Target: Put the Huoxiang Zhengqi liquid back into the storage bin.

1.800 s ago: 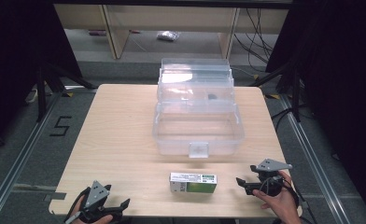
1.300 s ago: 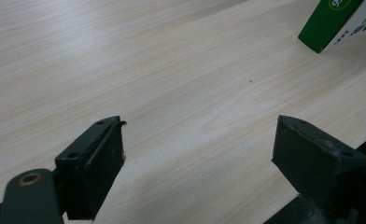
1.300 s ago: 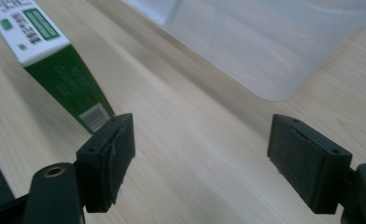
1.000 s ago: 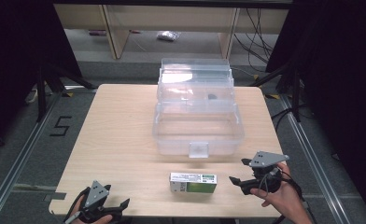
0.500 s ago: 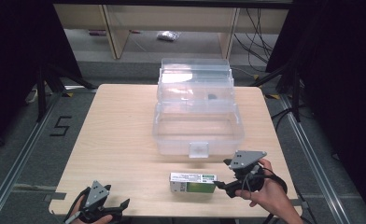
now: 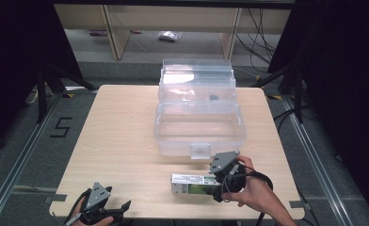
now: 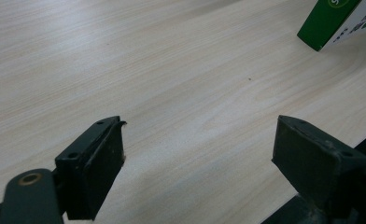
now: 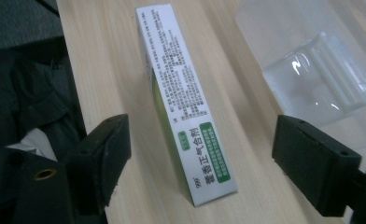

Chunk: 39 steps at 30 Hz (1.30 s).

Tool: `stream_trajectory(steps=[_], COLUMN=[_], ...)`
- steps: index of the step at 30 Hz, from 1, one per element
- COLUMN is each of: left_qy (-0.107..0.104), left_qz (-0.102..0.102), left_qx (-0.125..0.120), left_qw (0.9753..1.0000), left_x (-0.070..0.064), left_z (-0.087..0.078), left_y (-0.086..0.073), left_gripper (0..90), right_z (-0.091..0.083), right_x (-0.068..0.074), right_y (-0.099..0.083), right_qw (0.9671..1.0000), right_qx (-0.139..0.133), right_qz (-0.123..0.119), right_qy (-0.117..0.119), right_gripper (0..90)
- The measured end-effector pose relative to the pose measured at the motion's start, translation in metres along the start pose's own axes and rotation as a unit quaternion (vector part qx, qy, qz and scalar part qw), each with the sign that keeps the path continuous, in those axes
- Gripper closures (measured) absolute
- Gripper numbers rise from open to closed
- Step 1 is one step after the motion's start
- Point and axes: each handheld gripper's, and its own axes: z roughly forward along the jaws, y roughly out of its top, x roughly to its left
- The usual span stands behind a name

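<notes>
Pale wooden table (image 6: 121, 141), clear plastic box (image 6: 199, 127) standing open at its middle. The green-and-white carton (image 6: 192, 184) lies flat near the front edge, between my right gripper's (image 8: 200, 158) spread jaws, untouched. My left gripper (image 6: 108, 210) rests released, well apart.

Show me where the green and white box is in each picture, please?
High view: the green and white box lies near the table's front edge, at the right gripper.
Left gripper view: its corner peeks in top right.
Right gripper view: middle, between open jaws.
Shared landmark: the wooden table.
</notes>
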Motion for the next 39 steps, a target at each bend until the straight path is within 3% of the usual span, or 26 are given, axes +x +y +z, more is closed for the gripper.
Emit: stream_trajectory(steps=[2,4,7,8,10,12,18,19,21,26,27,29,30,31,32,33,35,36,37,39], left_qy=[0.0,0.004,-0.001,-0.001,-0.001,-0.001,-0.003,-0.003,-0.001,-0.001,-0.001,-0.001,0.004,0.004,0.003,-0.002,-0.001,-0.002,-0.002,-0.002], left_qz=[0.016,0.007,0.016,0.008,0.001,0.017,0.0,0.017,0.002,0.014,0.001,0.001,0.016,0.016,0.005,0.002,0.003,0.014,0.014,0.004], left_qx=[0.013,0.005,0.014,0.006,0.0,0.014,-0.003,0.012,0.0,0.014,0.0,-0.001,0.013,0.013,0.002,-0.001,-0.001,0.009,0.009,-0.001], left_qw=[0.9998,1.0,0.9998,0.9999,1.0,0.9998,1.0,0.9998,1.0,0.9998,1.0,1.0,0.9998,0.9998,1.0,1.0,1.0,0.9999,0.9999,1.0], left_x=[0.002,0.001,0.003,0.001,0.0,0.002,0.0,0.002,0.0,0.003,0.001,0.001,0.003,0.003,0.001,0.001,0.0,0.002,0.002,0.001], left_z=[-0.002,-0.001,-0.002,-0.001,-0.001,-0.003,0.0,-0.002,-0.001,-0.003,-0.001,-0.001,-0.002,-0.002,-0.001,-0.001,-0.001,-0.003,-0.003,-0.001], left_y=[0.0,0.0,0.0,0.0,0.0,0.0,0.0,0.0,0.0,0.001,0.0,0.0,0.0,0.0,0.0,0.0,0.0,0.0,0.0,0.0], left_gripper=[15.8,15.8,15.8,15.8,15.8,15.8,15.8,15.8,15.8,15.9,15.8,15.8,15.8,15.8,15.8,15.8,15.9,15.8,15.8,15.8], right_z=[0.004,0.008,0.012,0.015,0.016,0.021,0.025,0.027,0.03,0.036,0.038,0.041,0.045,0.045,0.043,0.046,0.05,0.051,0.051,0.055], right_x=[0.001,0.001,0.001,0.0,0.0,-0.001,0.0,-0.002,-0.003,-0.005,-0.005,-0.005,-0.004,-0.004,-0.001,-0.003,-0.004,-0.002,-0.002,-0.006], right_y=[0.004,0.007,0.01,0.013,0.014,0.019,0.024,0.025,0.027,0.03,0.03,0.03,0.031,0.031,0.031,0.032,0.034,0.035,0.035,0.036], right_qw=[0.9998,0.9996,0.9994,0.999,0.9987,0.9979,0.9965,0.9957,0.9947,0.9931,0.9926,0.9911,0.9898,0.9898,0.9894,0.9888,0.9885,0.9875,0.9875,0.9841], right_qx=[0.013,0.021,0.027,0.031,0.039,0.051,0.072,0.076,0.082,0.096,0.102,0.113,0.118,0.118,0.131,0.127,0.129,0.144,0.144,0.154], right_qz=[-0.012,-0.016,-0.018,-0.028,-0.022,-0.03,-0.032,-0.041,-0.047,-0.045,-0.042,-0.045,-0.058,-0.058,-0.035,-0.05,-0.054,-0.038,-0.038,-0.07], right_qy=[0.003,0.008,0.009,0.017,0.024,0.026,0.029,0.034,0.041,0.05,0.052,0.054,0.055,0.055,0.053,0.06,0.058,0.053,0.053,0.054], right_gripper=[18.3,17.5,17.1,18.1,18.6,19.6,24.1,24.8,27.2,32.0,31.9,32.3,34.9,34.9,35.8,36.2,36.9,39.0,39.0,41.2])
